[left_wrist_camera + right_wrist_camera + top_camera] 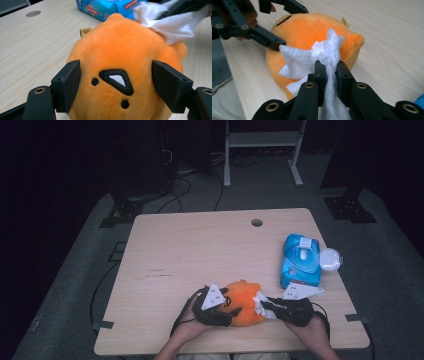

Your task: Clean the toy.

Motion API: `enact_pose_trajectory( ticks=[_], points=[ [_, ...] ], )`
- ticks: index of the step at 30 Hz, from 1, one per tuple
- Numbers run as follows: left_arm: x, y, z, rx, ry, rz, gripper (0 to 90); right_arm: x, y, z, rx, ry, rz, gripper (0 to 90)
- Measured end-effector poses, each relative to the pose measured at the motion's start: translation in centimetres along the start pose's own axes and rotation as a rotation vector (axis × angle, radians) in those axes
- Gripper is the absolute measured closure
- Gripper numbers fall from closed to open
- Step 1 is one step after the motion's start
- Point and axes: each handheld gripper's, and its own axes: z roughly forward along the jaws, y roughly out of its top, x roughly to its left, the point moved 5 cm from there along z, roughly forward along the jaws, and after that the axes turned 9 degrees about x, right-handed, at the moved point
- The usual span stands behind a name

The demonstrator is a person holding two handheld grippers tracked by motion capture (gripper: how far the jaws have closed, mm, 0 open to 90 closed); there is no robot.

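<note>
My right hand-held gripper (pixel 328 68) pinches the white wipe (pixel 312 57) against the orange plush toy (pixel 243 302) to clean it, while my left hand-held gripper (pixel 116 83) hugs the toy so it stays put on the surface (pixel 200 250).

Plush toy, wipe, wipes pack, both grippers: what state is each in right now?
Orange plush toy: lying on the table, clamped on both sides.
White wipe: bunched, pressed on the toy.
Wipes pack: flat, lid flipped open.
Left gripper: gripping the toy.
Right gripper: shut on the wipe.
</note>
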Motion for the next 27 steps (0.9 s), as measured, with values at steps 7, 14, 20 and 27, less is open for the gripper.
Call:
enact_pose_trajectory(
  ticks=[7,14,20,27],
  points=[
    [0.7,-0.3,0.0,-0.012,-0.006,-0.06,26.2,1.4,0.7,0.3,-0.028,0.018,-0.036,80.7],
    [0.9,-0.4,0.0,-0.014,-0.012,-0.073,26.0,-0.8,-0.6,0.5,-0.008,0.01,0.056,80.7],
    [0.8,-0.5,0.0,-0.013,-0.023,-0.078,25.7,-0.6,1.0,0.9,-0.062,0.017,0.05,80.5],
    [0.1,-0.4,0.2,-0.01,-0.012,-0.04,25.8,-2.4,0.8,1.1,-0.072,0.042,0.127,80.5]
  ],
)
